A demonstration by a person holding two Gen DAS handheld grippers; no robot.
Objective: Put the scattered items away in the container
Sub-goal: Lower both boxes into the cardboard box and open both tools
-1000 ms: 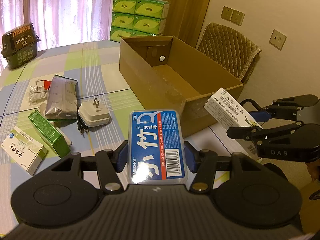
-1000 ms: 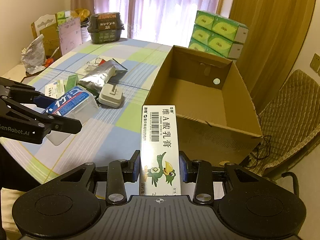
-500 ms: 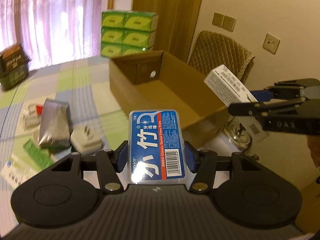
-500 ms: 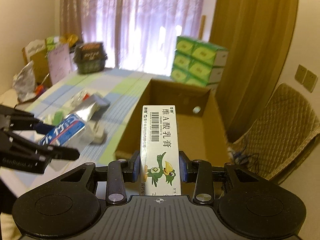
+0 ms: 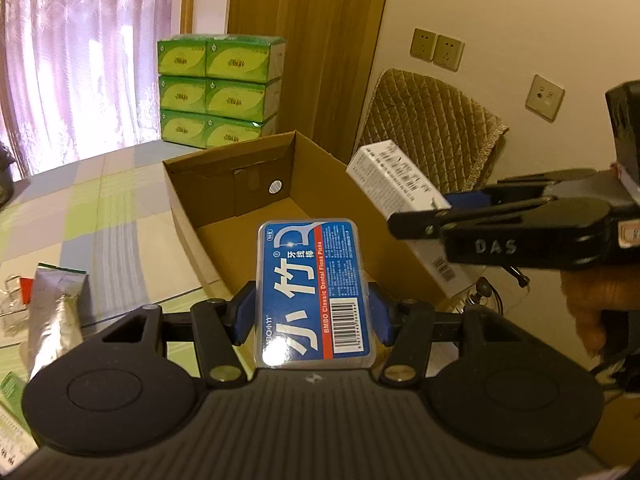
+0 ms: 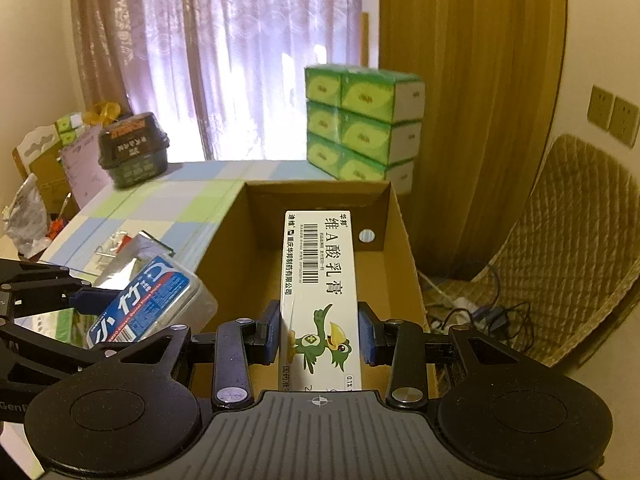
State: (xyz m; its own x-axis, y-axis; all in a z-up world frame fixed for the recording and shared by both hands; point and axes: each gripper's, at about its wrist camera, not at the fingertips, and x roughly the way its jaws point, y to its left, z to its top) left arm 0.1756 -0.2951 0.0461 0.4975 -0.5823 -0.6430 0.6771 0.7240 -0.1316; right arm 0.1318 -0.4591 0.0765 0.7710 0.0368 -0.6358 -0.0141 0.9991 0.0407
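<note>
Left gripper [image 5: 313, 316] clamped on blue plastic floss-pick case [image 5: 314, 290], right gripper [image 6: 319, 334] clamped on long white ointment carton [image 6: 319, 280], both long axes pointing forward toward open brown cardboard box [image 5: 192, 220].

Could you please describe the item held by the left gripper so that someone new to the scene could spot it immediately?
Start at the open cardboard box on the checked tablecloth. Just before its near end, the left gripper has its jaws shut on a flat clear plastic case of dental floss picks. Its blue-and-red label sets it apart from the white carton with a green bird in the right gripper.
</note>
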